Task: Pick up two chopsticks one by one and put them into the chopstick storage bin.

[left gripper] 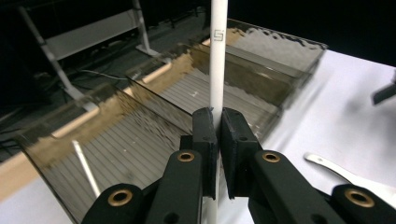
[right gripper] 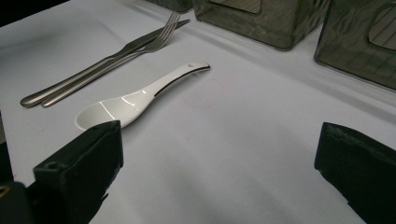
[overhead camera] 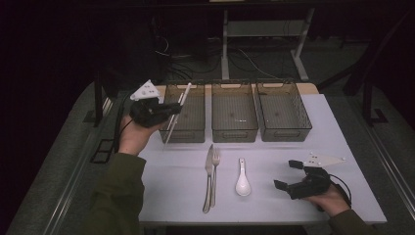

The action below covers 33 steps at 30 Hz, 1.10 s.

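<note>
The room is dim and black beyond the white cloth-covered table (overhead camera: pixel 264 196), which takes soft overhead light. The glossy white ceramic spoon (right gripper: pixel 135 100) carries small glare streaks, and nearby black jaws sit blurred, casting faint shadows.

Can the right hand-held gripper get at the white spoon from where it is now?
Probably yes. The right hand-held gripper is open and empty, resting beside the spoon, with bare table between them. The knife and fork lie on the spoon's far side, out of the way.
</note>
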Available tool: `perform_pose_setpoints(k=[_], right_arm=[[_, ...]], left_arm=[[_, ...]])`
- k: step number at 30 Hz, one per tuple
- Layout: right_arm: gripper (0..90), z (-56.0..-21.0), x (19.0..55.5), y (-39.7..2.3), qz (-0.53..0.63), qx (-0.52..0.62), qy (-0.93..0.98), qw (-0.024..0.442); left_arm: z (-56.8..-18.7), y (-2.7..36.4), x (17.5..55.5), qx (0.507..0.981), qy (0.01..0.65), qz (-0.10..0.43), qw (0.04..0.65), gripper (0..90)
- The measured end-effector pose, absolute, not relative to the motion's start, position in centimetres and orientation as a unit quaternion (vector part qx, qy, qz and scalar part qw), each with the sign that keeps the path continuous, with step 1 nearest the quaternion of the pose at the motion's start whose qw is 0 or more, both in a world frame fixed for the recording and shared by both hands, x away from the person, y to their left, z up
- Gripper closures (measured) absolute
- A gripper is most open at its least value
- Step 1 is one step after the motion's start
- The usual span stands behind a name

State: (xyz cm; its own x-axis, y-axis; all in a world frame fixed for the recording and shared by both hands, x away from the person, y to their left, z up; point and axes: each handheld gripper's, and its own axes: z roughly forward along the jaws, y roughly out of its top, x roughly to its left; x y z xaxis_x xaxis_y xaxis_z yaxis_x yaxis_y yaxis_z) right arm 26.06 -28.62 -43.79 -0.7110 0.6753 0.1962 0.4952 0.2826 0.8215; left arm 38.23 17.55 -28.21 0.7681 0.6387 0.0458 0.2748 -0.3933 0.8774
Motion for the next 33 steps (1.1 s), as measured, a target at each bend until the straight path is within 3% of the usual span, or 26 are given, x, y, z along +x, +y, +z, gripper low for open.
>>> perform_pose_setpoints(k=[12, 33], right_arm=[[1.3, -43.6, 25.9, -28.8, 0.479, 0.371, 0.790, 0.091], [1.3, -43.6, 25.9, -28.8, 0.481, 0.368, 0.791, 0.088]], left_arm=[[-27.1, 16.4, 43.7, 0.798, 0.304, 0.227, 0.468, 84.0], [-33.8, 16.4, 47.0, 0.824, 0.355, 0.183, 0.402, 83.9]])
